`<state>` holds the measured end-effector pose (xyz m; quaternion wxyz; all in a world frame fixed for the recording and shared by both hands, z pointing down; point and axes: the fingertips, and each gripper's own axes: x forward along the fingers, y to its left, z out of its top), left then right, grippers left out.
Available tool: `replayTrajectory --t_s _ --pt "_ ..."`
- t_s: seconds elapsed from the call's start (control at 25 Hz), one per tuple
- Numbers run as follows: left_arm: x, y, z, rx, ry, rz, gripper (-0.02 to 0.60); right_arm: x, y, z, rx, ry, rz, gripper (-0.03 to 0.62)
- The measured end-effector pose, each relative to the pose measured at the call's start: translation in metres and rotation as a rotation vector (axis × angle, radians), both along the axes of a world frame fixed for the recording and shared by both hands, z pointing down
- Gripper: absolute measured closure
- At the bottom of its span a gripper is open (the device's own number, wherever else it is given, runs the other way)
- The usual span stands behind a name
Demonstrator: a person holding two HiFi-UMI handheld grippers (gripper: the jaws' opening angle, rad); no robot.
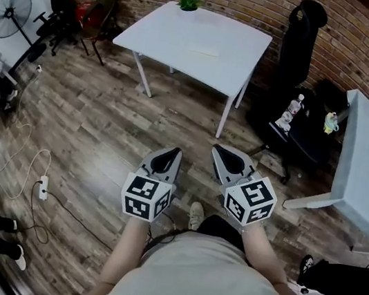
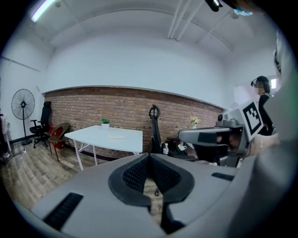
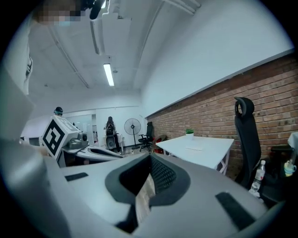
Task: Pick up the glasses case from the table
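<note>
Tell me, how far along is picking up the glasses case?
Nothing looks done yet. The left gripper and right gripper are both shut and empty, out over the wood floor, short of the white table. A pale flat item, likely the case, lies there untouched. Still to do: reach it, open, grip, lift.

Glasses case [image 1: 204,50]: pale, flat, lying on white table [image 1: 182,34].

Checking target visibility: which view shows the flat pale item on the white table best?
Head view: it looks down on the flat pale item on the white table. Both gripper views show only a thin sliver, edge-on.
</note>
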<state>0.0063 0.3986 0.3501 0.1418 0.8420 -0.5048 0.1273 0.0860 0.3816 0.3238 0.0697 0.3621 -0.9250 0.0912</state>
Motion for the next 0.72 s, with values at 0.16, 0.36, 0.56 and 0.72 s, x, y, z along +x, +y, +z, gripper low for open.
replayTrajectory --t_s 0.16,0.36,0.56,0.72 --pt "0.007 -0.041 0.005 -0.011 -0.014 -0.013 0.572 0.008 -0.047 0.003 -0.005 -0.021 -0.017 0.595" --pt "0.003 -0.072 0.023 -0.064 -0.036 -0.037 0.572 0.013 -0.078 0.015 -0.047 -0.044 -0.02 0.595" --pt "0.003 -0.1 0.039 -0.1 -0.031 -0.032 0.572 0.018 -0.108 0.029 -0.073 -0.029 -0.018 0.595" --pt "-0.002 -0.131 0.049 -0.116 -0.025 -0.023 0.572 0.018 -0.134 0.038 -0.088 -0.018 -0.009 0.595"
